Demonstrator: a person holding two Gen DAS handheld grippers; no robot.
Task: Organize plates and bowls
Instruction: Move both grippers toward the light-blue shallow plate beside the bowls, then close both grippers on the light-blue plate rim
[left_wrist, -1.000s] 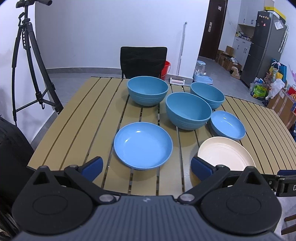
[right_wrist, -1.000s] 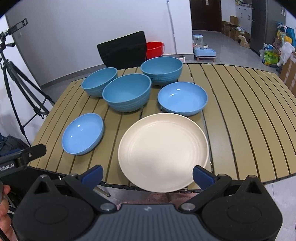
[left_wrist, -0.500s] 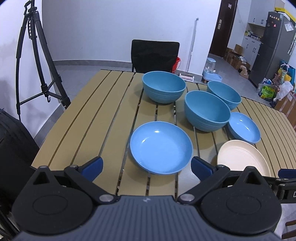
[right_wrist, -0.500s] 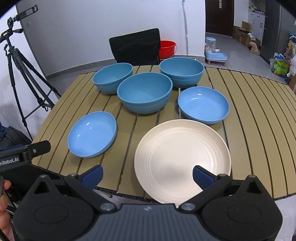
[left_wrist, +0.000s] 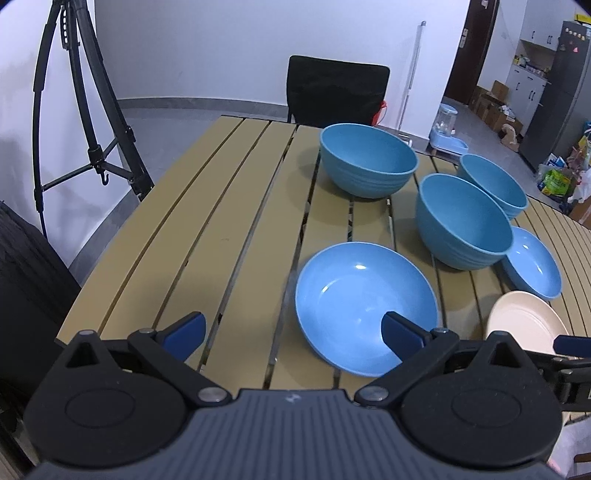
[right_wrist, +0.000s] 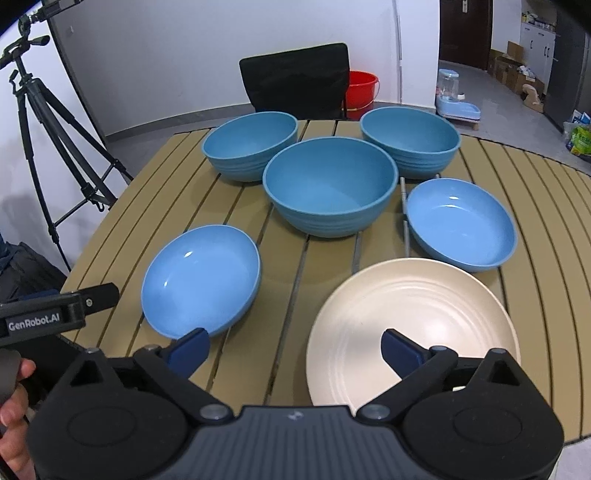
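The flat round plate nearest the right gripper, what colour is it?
Cream, with faint concentric ridges; the flat round plate shows best in the right wrist view.

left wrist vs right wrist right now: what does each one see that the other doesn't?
Left wrist only: the fridge at far right, and the open left gripper near the table's edge.

Right wrist only: the whole cream plate, the full red bucket, the open right gripper, and a hand at lower left.

Both: three deep blue bowls, two shallow blue dishes, the slatted table, the black chair and the tripod.
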